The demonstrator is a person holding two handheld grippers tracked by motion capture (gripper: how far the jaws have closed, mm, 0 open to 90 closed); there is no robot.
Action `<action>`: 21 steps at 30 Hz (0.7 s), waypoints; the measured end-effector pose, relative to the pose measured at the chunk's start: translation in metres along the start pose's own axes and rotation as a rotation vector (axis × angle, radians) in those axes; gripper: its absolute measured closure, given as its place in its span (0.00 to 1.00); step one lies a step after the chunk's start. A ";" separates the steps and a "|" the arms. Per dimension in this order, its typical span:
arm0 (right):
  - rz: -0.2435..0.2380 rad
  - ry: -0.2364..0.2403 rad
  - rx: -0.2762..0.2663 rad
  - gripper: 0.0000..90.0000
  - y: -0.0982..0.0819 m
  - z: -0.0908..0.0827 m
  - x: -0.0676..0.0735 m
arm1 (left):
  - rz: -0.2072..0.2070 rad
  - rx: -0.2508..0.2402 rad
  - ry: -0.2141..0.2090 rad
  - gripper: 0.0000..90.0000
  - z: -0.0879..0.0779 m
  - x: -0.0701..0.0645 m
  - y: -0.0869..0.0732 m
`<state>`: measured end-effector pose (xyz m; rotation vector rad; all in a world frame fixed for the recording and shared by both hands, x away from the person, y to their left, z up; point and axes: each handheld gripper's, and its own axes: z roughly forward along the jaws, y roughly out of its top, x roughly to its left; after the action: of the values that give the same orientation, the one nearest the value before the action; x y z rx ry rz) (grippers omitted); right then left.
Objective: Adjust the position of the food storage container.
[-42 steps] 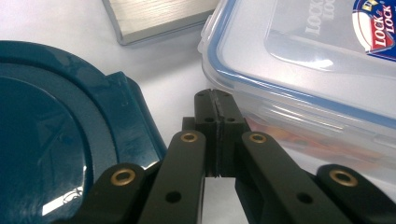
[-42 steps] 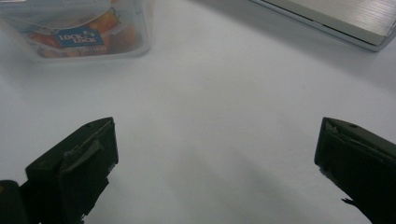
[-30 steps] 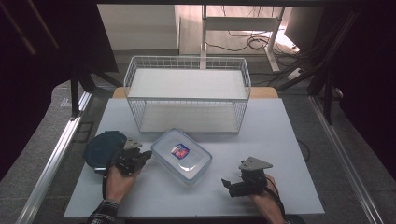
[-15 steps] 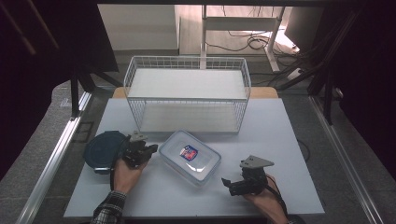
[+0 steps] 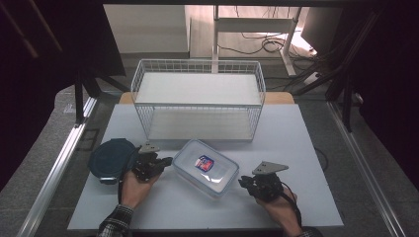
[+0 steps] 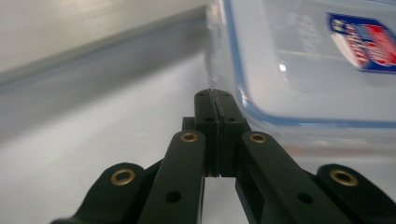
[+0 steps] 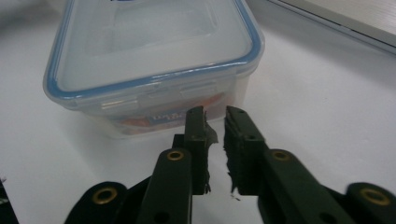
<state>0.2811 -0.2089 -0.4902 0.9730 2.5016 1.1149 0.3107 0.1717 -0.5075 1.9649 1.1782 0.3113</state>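
Note:
A clear plastic food box (image 5: 205, 168) with a blue-rimmed lid and a red and blue sticker lies at an angle on the white table (image 5: 306, 148). My left gripper (image 5: 168, 160) is shut with nothing in it, and its tips (image 6: 215, 93) rest at the box's (image 6: 303, 60) left end. My right gripper (image 5: 242, 181) points at the box's other end. Its jaws have just been closing and stand a narrow gap apart (image 7: 215, 114), with nothing between them, just short of the lid clip on the box (image 7: 154, 46).
A dark blue round lid or bowl (image 5: 111, 158) lies left of my left hand. A white wire basket (image 5: 197, 98) stands across the back of the table. Bare table surface stretches right of the box.
The box has slid a little to the right and turned slightly, with my left gripper following at its left end. The right hand has stayed in place.

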 end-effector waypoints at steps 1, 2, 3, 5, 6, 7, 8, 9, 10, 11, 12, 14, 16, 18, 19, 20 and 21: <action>0.005 0.006 0.001 0.90 0.001 0.001 0.000 | -0.007 -0.003 0.017 1.00 0.002 0.001 0.001; 0.010 0.010 0.003 0.91 0.001 0.002 0.000 | -0.007 -0.003 0.017 1.00 0.002 0.001 0.001; 0.010 0.010 0.009 0.92 0.002 0.004 0.000 | -0.016 -0.008 0.020 1.00 0.006 0.003 0.002; 0.008 0.009 0.012 0.93 0.003 0.006 -0.001 | -0.013 -0.001 -0.005 1.00 0.011 0.004 0.002; 0.014 0.013 0.014 0.95 0.005 0.009 -0.001 | 0.007 0.010 0.001 1.00 0.013 0.001 0.001; 0.014 0.013 0.014 0.95 0.005 0.009 -0.001 | 0.007 0.010 0.001 1.00 0.013 0.001 0.001; 0.000 -0.010 0.032 0.96 0.007 0.012 -0.003 | 0.006 0.019 -0.013 1.00 0.012 0.000 0.001; 0.004 -0.011 0.036 0.97 0.007 0.013 -0.004 | 0.011 0.023 -0.011 1.00 0.010 -0.003 0.001; 0.009 -0.018 0.044 0.97 0.008 0.015 -0.007 | 0.017 0.028 -0.010 1.00 0.009 -0.005 0.001; 0.009 -0.018 0.044 0.97 0.008 0.015 -0.007 | 0.017 0.028 -0.010 1.00 0.009 -0.005 0.001; 0.013 -0.024 0.043 0.98 0.009 0.015 -0.009 | 0.015 0.035 -0.019 1.00 0.008 -0.007 -0.001; 0.026 -0.054 0.050 0.98 0.011 0.016 -0.019 | 0.000 0.042 -0.069 1.00 0.005 -0.015 -0.006; 0.042 -0.063 0.051 0.98 0.012 0.018 -0.028 | 0.008 0.053 -0.094 1.00 0.003 -0.018 -0.008; 0.048 -0.060 0.049 0.97 0.013 0.020 -0.031 | 0.036 0.074 -0.104 1.00 0.001 -0.021 -0.008; 0.088 -0.036 0.042 0.95 0.015 0.023 -0.039 | 0.056 0.086 -0.057 1.00 0.002 -0.021 -0.006; 0.094 -0.031 0.040 0.95 0.016 0.025 -0.040 | 0.056 0.086 -0.057 1.00 0.002 -0.021 -0.006; 0.094 -0.031 0.040 0.95 0.016 0.025 -0.040 | 0.057 0.082 -0.025 1.00 0.006 -0.019 -0.003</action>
<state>0.3300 -0.2131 -0.4978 1.1203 2.4854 1.0712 0.3017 0.1541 -0.5101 2.0709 1.1362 0.2704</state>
